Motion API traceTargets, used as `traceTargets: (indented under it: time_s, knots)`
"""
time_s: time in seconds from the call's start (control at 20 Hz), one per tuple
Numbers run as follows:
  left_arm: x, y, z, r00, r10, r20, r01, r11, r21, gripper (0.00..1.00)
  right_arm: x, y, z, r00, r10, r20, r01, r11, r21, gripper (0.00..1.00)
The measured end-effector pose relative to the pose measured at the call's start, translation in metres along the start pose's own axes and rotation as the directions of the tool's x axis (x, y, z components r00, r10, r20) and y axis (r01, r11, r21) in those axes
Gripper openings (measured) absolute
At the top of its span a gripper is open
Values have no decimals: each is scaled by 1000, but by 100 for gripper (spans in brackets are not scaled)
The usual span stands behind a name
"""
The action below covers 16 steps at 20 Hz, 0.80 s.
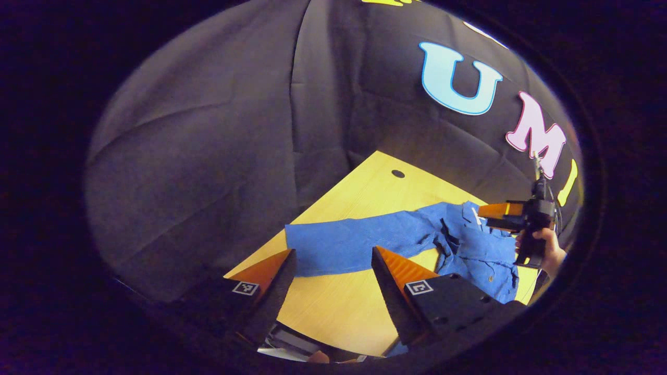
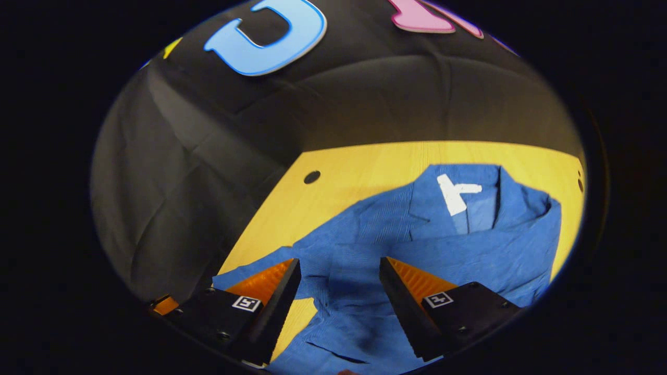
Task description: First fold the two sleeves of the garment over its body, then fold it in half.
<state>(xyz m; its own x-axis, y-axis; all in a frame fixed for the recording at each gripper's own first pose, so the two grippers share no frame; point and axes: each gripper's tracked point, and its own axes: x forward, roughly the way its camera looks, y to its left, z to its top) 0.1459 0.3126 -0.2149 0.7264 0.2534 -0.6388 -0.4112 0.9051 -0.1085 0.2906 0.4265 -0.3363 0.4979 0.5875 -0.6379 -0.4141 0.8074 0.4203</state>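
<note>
A blue shirt lies rumpled on the yellow wooden table. One long sleeve stretches out flat toward the table's left corner. My left gripper is open and hovers just short of that sleeve's cuff end, with nothing between its fingers. In the right gripper view the shirt shows its collar and a white neck label. My right gripper stands open above the shirt's shoulder area and holds nothing. In the left gripper view the right gripper hangs over the collar, held by a hand.
The table has a small round hole near its far corner, also seen as the hole left of the shirt. Black cloth walls close in behind the table. Bare wood lies beyond the collar.
</note>
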Motion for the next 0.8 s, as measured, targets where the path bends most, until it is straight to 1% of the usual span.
traceTargets:
  time_s: [0.1, 0.15, 0.2, 0.25, 0.4, 0.45, 0.5, 0.55, 0.65, 0.7, 0.75, 0.8]
  knots:
    - [23, 3, -11, 995, 23, -96, -26, 999, -30, 85, -36, 1, 17, 999, 17, 49, -13, 997, -73, 97]
    - [35, 1, -12, 992, 21, -122, -27, 998, -49, 82, -53, 1, 23, 998, 21, 66, -13, 994, -112, 97]
    - [46, 0, -10, 990, 20, -142, -28, 998, -60, 84, -69, -1, 27, 996, 24, 83, -12, 989, -145, 97]
    - [51, 8, -9, 987, 33, -160, -42, 998, -55, 85, -84, -2, 29, 995, 27, 94, -11, 985, -171, 96]
    - [76, 25, -7, 964, 135, -229, -138, 990, 2, 85, -125, -5, 26, 994, 38, 104, -18, 981, -192, 97]
    - [83, 32, -6, 953, 161, -256, -164, 986, 9, 82, -136, -7, 25, 994, 41, 104, -21, 983, -185, 96]
    - [88, 34, -6, 943, 179, -279, -183, 983, 11, 82, -148, -8, 24, 994, 44, 105, -24, 984, -177, 97]
    - [93, 37, -6, 938, 183, -293, -190, 982, 5, 85, -159, -10, 24, 993, 41, 110, -22, 985, -173, 97]
    - [103, 35, -10, 930, 165, -329, -184, 983, -26, 85, -174, -17, 21, 993, 28, 114, -7, 984, -178, 96]
    - [107, 36, -11, 926, 148, -347, -174, 984, -45, 85, -180, -22, 16, 994, 20, 110, 0, 983, -183, 96]
    - [110, 36, -15, 921, 129, -367, -162, 985, -60, 87, -186, -27, 13, 995, 8, 103, 11, 983, -185, 96]
    - [114, 36, -17, 916, 117, -383, -156, 985, -71, 83, -192, -31, 10, 995, 0, 96, 17, 983, -182, 96]
